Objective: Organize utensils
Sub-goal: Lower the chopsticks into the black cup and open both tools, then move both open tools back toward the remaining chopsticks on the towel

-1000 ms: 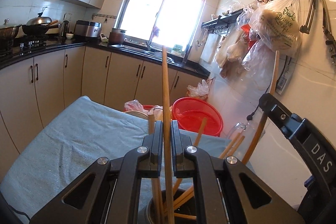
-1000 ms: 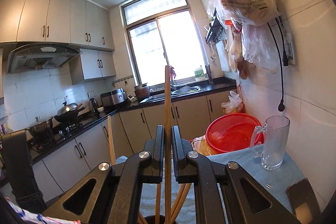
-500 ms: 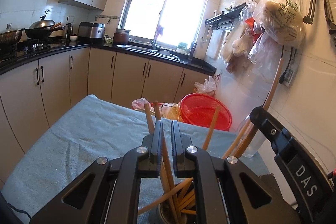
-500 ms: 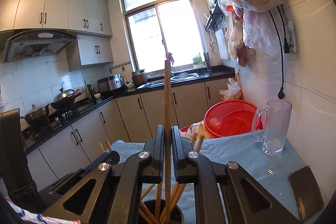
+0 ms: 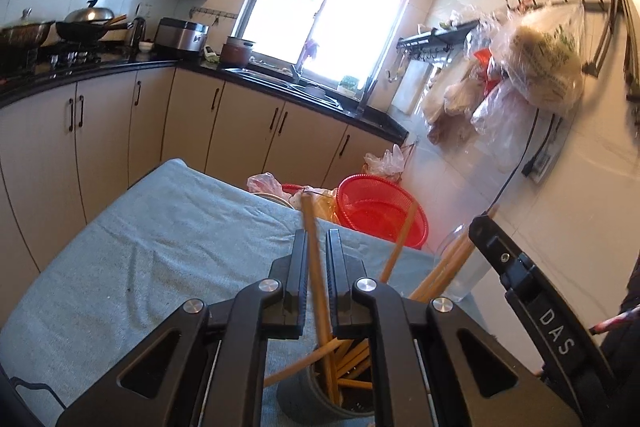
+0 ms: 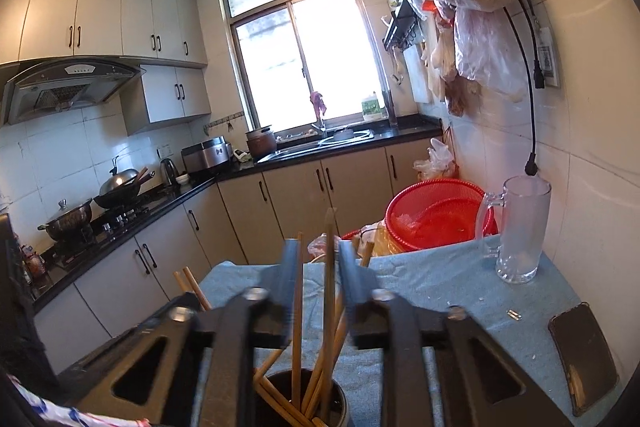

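Bright daylight pours through the big window [image 6: 304, 63] over the sink, washing across white tiled walls [image 6: 592, 155] and a white ceiling. Beige base cabinets [image 5: 192, 123] run under a black countertop [image 6: 168, 199] round the corner, white wall cabinets [image 6: 100, 15] and a range hood [image 6: 68, 87] hang above, and a hook rail [image 5: 560, 1] carries plastic bags [image 5: 540, 59].

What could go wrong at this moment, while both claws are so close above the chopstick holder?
1. The right claw is opening with chopsticks between its jaws; a stick may fall outside the dark holder.
2. One chopstick already leans far over the holder's rim and could slide onto the blue cloth.
3. The left claw sits near the right one, so they may bump.
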Tool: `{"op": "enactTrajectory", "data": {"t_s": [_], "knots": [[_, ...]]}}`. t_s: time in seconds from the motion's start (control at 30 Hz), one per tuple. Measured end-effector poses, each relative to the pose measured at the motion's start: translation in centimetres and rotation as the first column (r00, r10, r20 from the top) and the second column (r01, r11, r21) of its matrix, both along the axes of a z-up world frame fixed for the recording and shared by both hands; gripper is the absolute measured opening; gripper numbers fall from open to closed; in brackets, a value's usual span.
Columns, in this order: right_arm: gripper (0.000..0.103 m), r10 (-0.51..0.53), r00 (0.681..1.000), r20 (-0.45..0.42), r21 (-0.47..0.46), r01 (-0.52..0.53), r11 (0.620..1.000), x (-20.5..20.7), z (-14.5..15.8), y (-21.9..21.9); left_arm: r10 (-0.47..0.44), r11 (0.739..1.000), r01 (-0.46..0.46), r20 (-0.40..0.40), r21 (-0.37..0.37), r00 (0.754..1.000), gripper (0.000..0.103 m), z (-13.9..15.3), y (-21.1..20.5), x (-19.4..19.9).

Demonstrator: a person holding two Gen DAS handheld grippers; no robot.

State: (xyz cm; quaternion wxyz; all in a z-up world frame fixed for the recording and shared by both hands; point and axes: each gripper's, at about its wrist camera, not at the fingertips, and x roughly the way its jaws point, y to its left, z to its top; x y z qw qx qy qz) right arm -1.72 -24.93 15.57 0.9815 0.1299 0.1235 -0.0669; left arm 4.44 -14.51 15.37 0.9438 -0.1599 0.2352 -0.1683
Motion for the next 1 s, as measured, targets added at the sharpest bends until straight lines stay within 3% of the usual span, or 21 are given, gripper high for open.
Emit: {"op": "enactTrajectory", "data": {"t_s": [0.07, 0.13, 0.3, 0.37, 0.47, 0.6, 0.73, 0.87, 0.93, 1.0], "knots": [[0.041, 0.000, 1.000, 0.016, -0.004, 0.000, 1.000, -0.5, 0.5, 0.1, 0.019, 1.000, -0.019, -0.006, -0.019, 1.000, 0.037, 0.6, 1.1, -0.4], [0.044, 0.003, 0.999, 0.033, -0.015, -0.002, 1.000, -1.3, 1.4, 0.2, 0.063, 0.997, -0.064, -0.004, -0.040, 0.998, 0.048, 1.4, 2.7, -1.3], [0.056, -0.003, 0.997, 0.080, -0.015, 0.004, 1.000, -3.9, 4.0, 0.1, 0.130, 0.990, -0.130, -0.010, -0.046, 0.991, 0.058, 2.8, 5.7, -3.5], [0.058, -0.009, 0.995, 0.102, -0.025, 0.011, 1.000, -5.7, 5.3, 0.1, 0.148, 0.989, -0.148, -0.013, -0.019, 0.989, 0.061, 3.1, 6.6, -4.8], [0.072, -0.034, 0.992, 0.123, -0.066, 0.042, 0.997, -9.2, 6.6, 0.3, 0.154, 0.988, -0.153, -0.032, 0.027, 0.988, 0.065, 3.0, 7.5, -6.7], [0.081, -0.073, 0.992, 0.107, -0.110, 0.084, 0.990, -13.5, 6.2, 0.6, 0.139, 0.987, -0.132, -0.077, 0.091, 0.987, 0.069, 1.7, 8.4, -9.2], [0.084, -0.099, 0.995, -0.006, -0.124, 0.098, 0.987, -16.6, 2.7, 0.7, 0.112, 0.985, -0.090, -0.144, 0.149, 0.983, 0.069, -0.8, 8.9, -11.6], [0.083, -0.035, 0.969, -0.245, -0.043, 0.025, 0.999, -16.3, -3.3, 0.8, 0.118, 0.976, -0.079, -0.190, 0.203, 0.975, 0.069, -3.4, 9.3, -14.0], [0.073, 0.068, 0.920, -0.387, 0.025, -0.063, 0.998, -14.9, -6.8, 1.6, 0.121, 0.968, -0.070, -0.205, 0.241, 0.971, 0.069, -4.5, 9.4, -14.8], [0.048, 0.144, 0.859, -0.491, 0.066, -0.128, 0.990, -13.4, -9.6, 2.8, 0.123, 0.958, -0.053, -0.235, 0.281, 0.964, 0.069, -5.7, 9.3, -15.2]]}}
